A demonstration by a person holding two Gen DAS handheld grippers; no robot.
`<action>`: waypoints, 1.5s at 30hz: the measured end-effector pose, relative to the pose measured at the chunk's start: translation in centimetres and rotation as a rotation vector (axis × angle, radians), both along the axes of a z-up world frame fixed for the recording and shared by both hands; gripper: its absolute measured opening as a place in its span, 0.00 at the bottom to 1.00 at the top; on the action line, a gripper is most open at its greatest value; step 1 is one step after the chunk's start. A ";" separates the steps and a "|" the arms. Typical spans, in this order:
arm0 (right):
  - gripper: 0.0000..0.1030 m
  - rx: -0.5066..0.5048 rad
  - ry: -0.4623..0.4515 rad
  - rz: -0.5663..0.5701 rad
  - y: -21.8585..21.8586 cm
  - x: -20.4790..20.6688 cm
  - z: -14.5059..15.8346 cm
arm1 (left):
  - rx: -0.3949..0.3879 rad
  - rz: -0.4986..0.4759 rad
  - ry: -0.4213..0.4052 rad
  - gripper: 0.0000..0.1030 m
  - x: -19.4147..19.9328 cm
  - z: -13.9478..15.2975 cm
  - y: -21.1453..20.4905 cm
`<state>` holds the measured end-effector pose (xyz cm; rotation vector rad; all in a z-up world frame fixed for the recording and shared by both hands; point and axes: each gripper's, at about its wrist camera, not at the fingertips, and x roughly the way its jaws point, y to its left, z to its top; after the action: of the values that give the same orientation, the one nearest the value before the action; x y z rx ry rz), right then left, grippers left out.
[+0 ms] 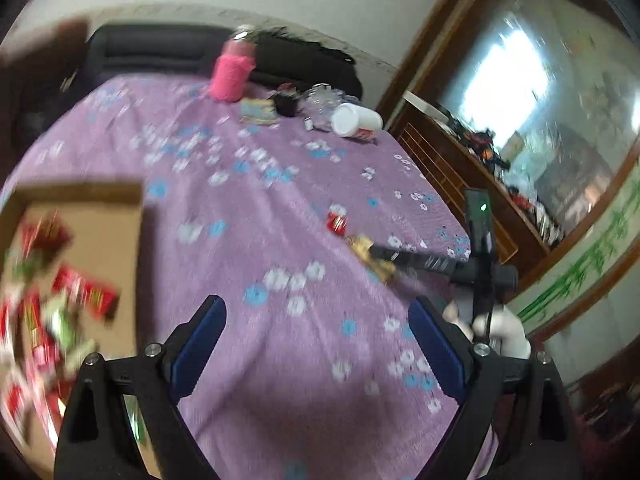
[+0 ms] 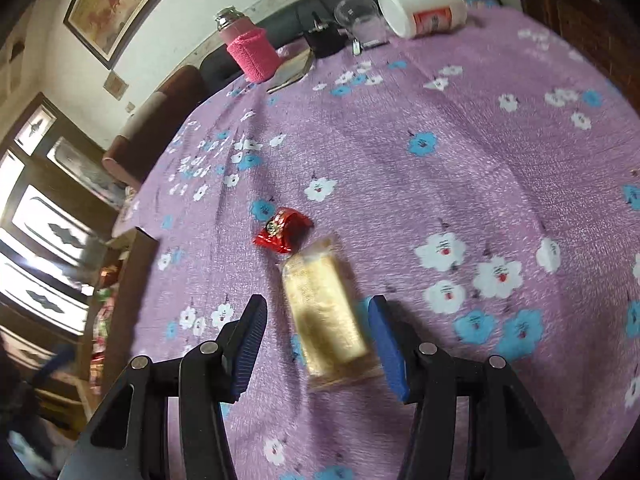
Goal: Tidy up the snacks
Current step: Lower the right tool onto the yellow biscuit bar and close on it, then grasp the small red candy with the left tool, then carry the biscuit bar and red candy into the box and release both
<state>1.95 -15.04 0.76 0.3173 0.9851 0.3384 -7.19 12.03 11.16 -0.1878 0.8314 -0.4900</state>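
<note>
1. The right gripper [image 2: 318, 344] is spread wide around a yellow wafer packet [image 2: 328, 316] lying on the purple cloth [image 2: 460, 152]; neither pad touches it.
2. A red candy [image 2: 283, 229] lies just beyond the packet's far end.
3. The left gripper [image 1: 316, 344] hangs released over bare cloth, holding nothing.
4. A cardboard box [image 1: 100, 208] of snacks sits at its left, near the table's edge.
5. A pink bottle [image 1: 230, 74] and white jar [image 1: 356, 120] stand well apart, at the far edge.
</note>
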 end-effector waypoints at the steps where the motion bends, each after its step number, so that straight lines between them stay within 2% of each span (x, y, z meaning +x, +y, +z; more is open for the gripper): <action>1: 0.50 -0.056 -0.019 0.000 0.8 -0.2 0.1 | 0.037 -0.028 -0.018 0.85 0.9 0.4 -1.2; 3: 0.27 -0.127 -0.041 0.022 1.9 -0.5 0.2 | 0.110 -0.090 -0.022 0.57 3.3 0.4 -4.0; 5: 0.23 -0.103 -0.030 0.009 1.0 -0.4 -0.1 | 0.136 -0.114 0.009 0.55 5.3 -0.2 -6.0; 7: 0.12 -0.092 -0.027 -0.035 -0.3 -0.7 -0.1 | 0.153 -0.142 0.036 0.55 7.5 -1.3 -8.4; 10: 0.11 -0.077 -0.014 -0.076 -2.0 -1.0 -0.5 | 0.188 -0.174 0.047 0.55 10.4 -3.3 -11.9; 12: 0.11 -0.018 -0.012 -0.062 -2.7 -1.2 -0.5 | 0.230 -0.188 0.061 0.55 12.4 -4.9 -14.2; 14: 0.11 0.051 0.000 -0.060 -3.5 -0.9 -0.8 | 0.258 -0.197 0.068 0.55 13.6 -5.9 -15.2; 15: 0.11 0.059 0.013 -0.060 -3.7 -0.7 -0.9 | 0.292 -0.191 0.069 0.55 14.6 -6.6 -16.0; 19: 0.12 0.096 0.011 -0.052 -4.0 -0.9 -0.5 | 0.317 -0.213 0.110 0.55 16.0 -8.6 -16.9; 20: 0.13 0.103 0.001 -0.054 -4.1 -1.0 -0.3 | 0.336 -0.220 0.114 0.47 16.0 -9.1 -17.1; 21: 0.18 0.111 -0.012 -0.054 -4.2 -1.0 0.0 | 0.332 -0.237 0.104 0.38 15.7 -9.3 -17.3; 23: 0.36 0.125 -0.033 -0.045 -3.9 -1.0 0.3 | 0.295 -0.271 0.100 0.23 15.2 -9.2 -17.3; 24: 0.52 0.123 -0.046 -0.043 -3.7 -1.1 0.4 | 0.298 -0.257 0.094 0.20 15.1 -9.1 -17.1; 25: 0.58 0.100 -0.058 -0.043 -3.4 -1.2 0.5 | 0.295 -0.240 0.081 0.19 15.0 -8.8 -16.7; 26: 0.60 0.097 -0.067 -0.030 -3.0 -1.1 0.5 | 0.283 -0.232 0.080 0.15 15.0 -8.6 -16.4; 30: 0.60 0.068 -0.074 0.009 -1.5 -0.7 0.3 | 0.209 -0.189 0.072 0.15 14.6 -7.0 -13.8; 35: 0.60 -0.129 -0.112 0.048 2.0 -0.8 0.0 | 0.132 -0.155 0.040 0.15 12.8 -4.6 -10.8; 38: 0.60 -0.210 -0.128 0.046 3.1 -1.1 -0.2 | 0.076 -0.129 0.007 0.15 10.6 -2.7 -7.8; 39: 0.59 -0.225 -0.128 0.040 3.2 -1.2 -0.2 | 0.059 -0.113 -0.006 0.15 9.5 -2.1 -6.6; 40: 0.49 -0.256 -0.128 0.025 3.4 -1.1 -0.2 | 0.042 -0.097 -0.014 0.15 8.6 -1.6 -5.5; 41: 0.44 -0.277 -0.131 0.023 3.6 -1.2 -0.2 | 0.023 -0.082 -0.024 0.15 7.7 -1.0 -4.3; 42: 0.36 -0.303 -0.135 0.023 3.9 -1.3 -0.2 | 0.002 -0.062 -0.037 0.15 6.6 -0.5 -2.8; 45: 0.34 -0.362 -0.145 0.038 5.3 -2.1 -0.1 | -0.013 0.004 -0.081 0.15 3.4 1.0 1.0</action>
<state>-0.17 -9.76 0.71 -0.0540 0.8901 0.2083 -3.80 13.06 12.12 -0.1799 0.7487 -0.4962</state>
